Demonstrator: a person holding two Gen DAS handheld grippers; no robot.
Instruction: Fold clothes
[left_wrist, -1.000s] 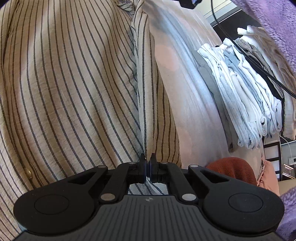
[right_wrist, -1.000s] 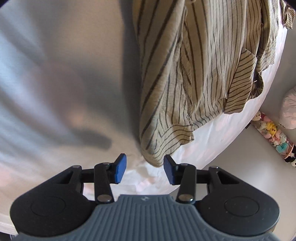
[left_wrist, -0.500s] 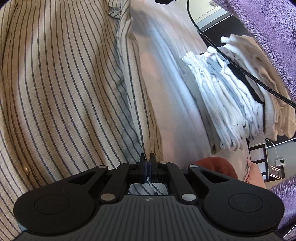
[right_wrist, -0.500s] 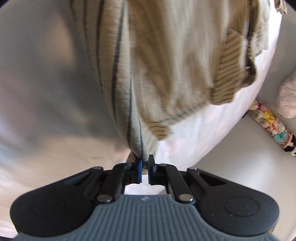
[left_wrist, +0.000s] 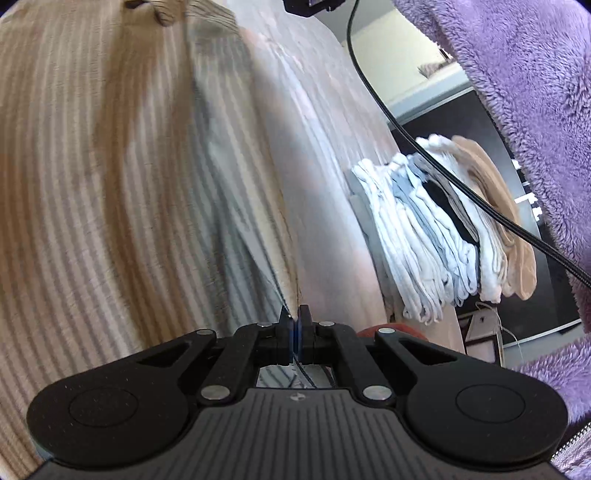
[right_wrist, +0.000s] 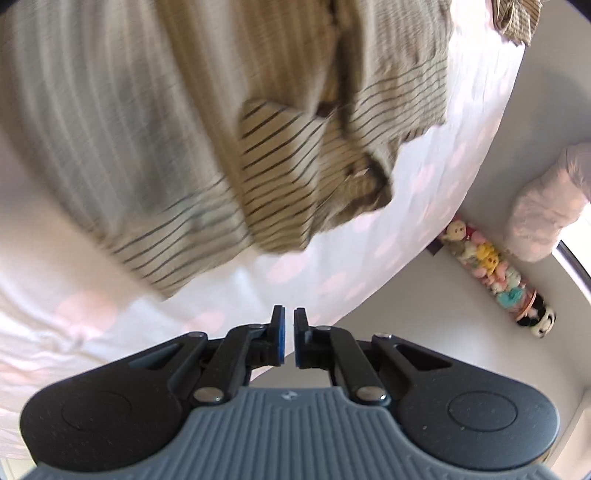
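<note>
Left gripper pressed together, pinching edge of striped shirt; cloth edge runs up from between pads. Shirt blurred in both views, spread over pale bed sheet with faint pink spots; sleeve or corner folded over body near sheet edge in right wrist view. Right gripper nearly closed, thin gap between pads, nothing visible between them, above sheet, clear of shirt hem. Stack of folded clothes lies right of shirt. Purple fleece sleeve at upper right. Row of plush toys on floor beside bed.
</note>
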